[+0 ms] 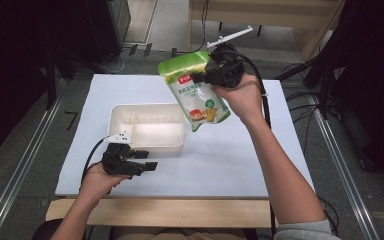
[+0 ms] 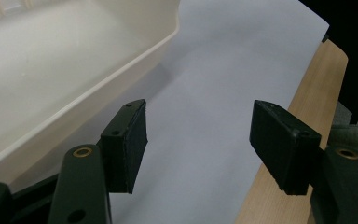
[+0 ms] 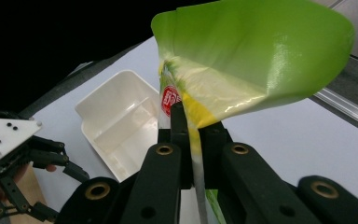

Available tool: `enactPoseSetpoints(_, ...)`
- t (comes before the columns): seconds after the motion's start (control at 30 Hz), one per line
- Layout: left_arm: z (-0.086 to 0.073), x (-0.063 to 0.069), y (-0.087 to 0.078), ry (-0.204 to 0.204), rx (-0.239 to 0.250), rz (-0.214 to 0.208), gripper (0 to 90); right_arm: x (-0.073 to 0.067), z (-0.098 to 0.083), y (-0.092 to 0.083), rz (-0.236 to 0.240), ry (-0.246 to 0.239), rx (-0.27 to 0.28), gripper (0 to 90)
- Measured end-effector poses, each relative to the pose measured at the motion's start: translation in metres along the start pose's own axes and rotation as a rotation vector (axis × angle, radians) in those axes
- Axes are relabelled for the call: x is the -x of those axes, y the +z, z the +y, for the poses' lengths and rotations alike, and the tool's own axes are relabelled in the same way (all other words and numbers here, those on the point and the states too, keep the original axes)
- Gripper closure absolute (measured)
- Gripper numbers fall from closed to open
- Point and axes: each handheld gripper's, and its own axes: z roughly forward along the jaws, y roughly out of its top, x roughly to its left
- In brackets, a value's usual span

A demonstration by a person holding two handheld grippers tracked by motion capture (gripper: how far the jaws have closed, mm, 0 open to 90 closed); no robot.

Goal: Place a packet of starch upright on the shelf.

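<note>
Right gripper (image 1: 207,75) is raised above the far part of the table (image 1: 240,155), and its jaws are pressed together on the upper edge of a green and white food pouch (image 1: 196,92). The pouch hangs in the air, tilted, with its lower corner near the far right corner of a white plastic tray (image 1: 147,126), but I cannot tell if it touches the rim. In the right gripper view the green top of the pouch (image 3: 261,51) bends over the jaws, and the tray (image 3: 116,121) lies below and farther off, with a thin divider inside.

Left gripper (image 1: 147,166) rests low at the near left part of the table, just beside the near wall of the tray. Its jaws stand apart with nothing between them; in the left gripper view only the white table surface (image 2: 205,121) is seen in the gap, and the tray wall (image 2: 88,98) passes close by one pad.

Right of the tray the white surface is free up to the right edge. A wooden strip (image 1: 180,212) runs along the near edge of the table. Metal rails (image 1: 25,160) stand on both sides of the table, and black cables (image 1: 305,95) lie on the floor at the right.
</note>
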Motion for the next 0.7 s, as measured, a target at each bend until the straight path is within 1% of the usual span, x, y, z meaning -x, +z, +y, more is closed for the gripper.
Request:
enactPoseSetpoints(0.07,-0.001,0.000,-0.001,-0.005,0.003,0.003,37.6,-0.003,0.005,0.005,0.009,-0.002,-0.004,89.1)
enactPoseSetpoints(0.13,-0.002,0.000,-0.001,-0.002,0.003,0.005,37.6,-0.006,0.008,0.010,0.015,-0.007,-0.004,89.1)
enactPoseSetpoints(0.17,-0.003,0.001,-0.001,-0.002,0.000,0.009,37.5,-0.010,0.012,0.016,0.022,-0.010,-0.008,89.1)
enactPoseSetpoints(0.2,-0.003,0.001,-0.002,-0.003,0.001,0.009,37.5,-0.010,0.012,0.016,0.022,-0.010,-0.008,89.1)
enactPoseSetpoints(0.27,-0.004,0.001,-0.003,-0.003,0.003,0.011,37.5,-0.014,0.016,0.021,0.030,-0.019,-0.008,89.1)
enactPoseSetpoints(0.3,-0.005,0.001,-0.004,-0.006,0.004,0.016,37.4,-0.017,0.020,0.027,0.034,-0.021,-0.011,89.1)
enactPoseSetpoints(0.33,-0.005,0.001,-0.004,-0.008,0.006,0.015,37.4,-0.017,0.020,0.027,0.034,-0.021,-0.011,89.1)
enactPoseSetpoints(0.37,-0.006,0.001,-0.004,-0.011,0.012,0.015,37.4,-0.021,0.024,0.034,0.042,-0.020,-0.010,89.1)
enactPoseSetpoints(0.4,-0.006,0.000,-0.004,-0.020,0.017,0.013,37.4,-0.022,0.026,0.037,0.045,-0.023,-0.010,89.1)
enactPoseSetpoints(0.43,-0.006,0.000,-0.004,-0.020,0.017,0.013,37.4,-0.022,0.026,0.037,0.045,-0.023,-0.010,89.1)
enactPoseSetpoints(0.47,-0.006,0.000,-0.004,-0.023,0.021,0.010,37.4,-0.024,0.027,0.040,0.047,-0.025,-0.011,89.1)
enactPoseSetpoints(0.6,-0.007,0.000,-0.005,-0.020,0.009,0.015,37.4,-0.031,0.033,0.056,0.055,-0.033,-0.019,89.1)
enactPoseSetpoints(0.7,-0.007,-0.002,-0.007,-0.025,0.020,0.012,37.4,-0.035,0.036,0.067,0.058,-0.034,-0.025,89.1)
